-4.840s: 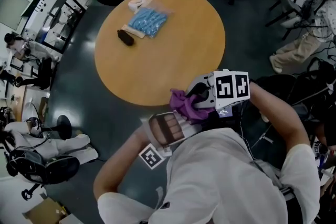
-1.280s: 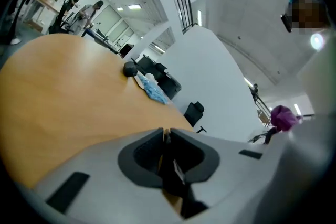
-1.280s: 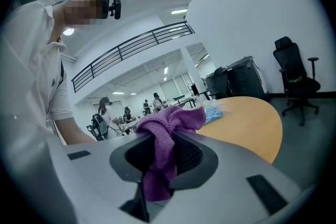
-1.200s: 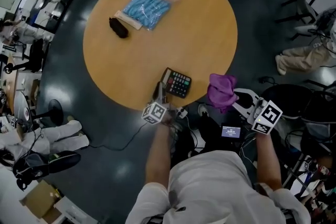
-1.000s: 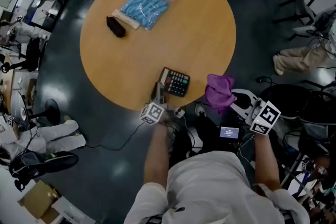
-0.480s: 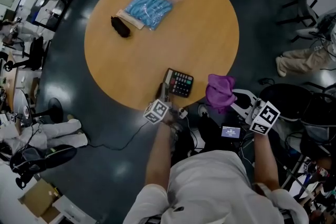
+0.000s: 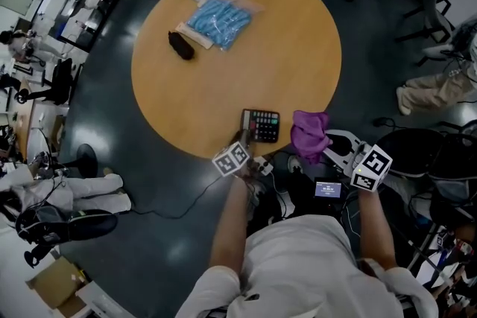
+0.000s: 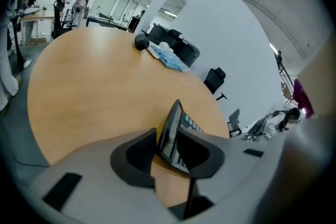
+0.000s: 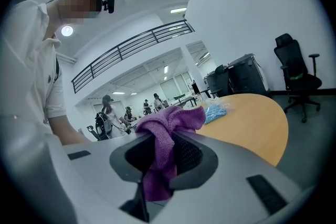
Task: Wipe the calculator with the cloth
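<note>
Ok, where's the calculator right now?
In the head view the calculator sits at the table's near edge, left of the purple cloth, between the left claw's jaws, which have just been opening.

No legible text or numbers

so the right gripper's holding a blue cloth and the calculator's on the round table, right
The cloth is purple, not blue; the right gripper view shows it pinched in the right gripper. The calculator is on the round table.

Your round wooden bench [image 7: 298,33] stands on a glossy dark floor [image 7: 112,115]; one black office chair [image 9: 294,68] sits by the white wall [image 9: 236,23].
</note>
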`<action>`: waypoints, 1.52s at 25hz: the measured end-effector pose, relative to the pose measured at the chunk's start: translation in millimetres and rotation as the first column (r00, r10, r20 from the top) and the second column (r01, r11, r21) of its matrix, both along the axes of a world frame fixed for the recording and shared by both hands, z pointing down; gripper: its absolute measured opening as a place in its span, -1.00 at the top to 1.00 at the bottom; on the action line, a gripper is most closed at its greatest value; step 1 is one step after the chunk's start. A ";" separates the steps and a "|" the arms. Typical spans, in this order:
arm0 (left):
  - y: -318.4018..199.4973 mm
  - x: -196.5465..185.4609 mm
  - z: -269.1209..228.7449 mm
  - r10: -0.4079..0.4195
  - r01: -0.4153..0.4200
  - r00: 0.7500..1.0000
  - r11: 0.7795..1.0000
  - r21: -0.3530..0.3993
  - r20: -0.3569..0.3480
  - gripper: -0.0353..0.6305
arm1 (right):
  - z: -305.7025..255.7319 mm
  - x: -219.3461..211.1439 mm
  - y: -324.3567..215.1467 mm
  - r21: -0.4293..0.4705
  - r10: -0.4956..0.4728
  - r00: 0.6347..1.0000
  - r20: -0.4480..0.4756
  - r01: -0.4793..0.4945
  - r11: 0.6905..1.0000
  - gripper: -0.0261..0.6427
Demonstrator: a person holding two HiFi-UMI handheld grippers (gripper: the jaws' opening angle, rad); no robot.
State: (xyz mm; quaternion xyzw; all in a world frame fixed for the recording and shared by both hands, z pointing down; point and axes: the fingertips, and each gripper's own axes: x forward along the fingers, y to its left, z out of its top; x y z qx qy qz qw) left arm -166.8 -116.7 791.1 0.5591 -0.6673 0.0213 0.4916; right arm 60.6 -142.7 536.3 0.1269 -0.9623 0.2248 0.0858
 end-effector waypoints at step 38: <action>97.3 56.4 -369.2 -0.120 -0.343 0.761 0.760 0.552 0.638 0.87 | -89.9 -34.8 82.9 0.252 0.355 0.930 0.094 -0.367 0.895 0.66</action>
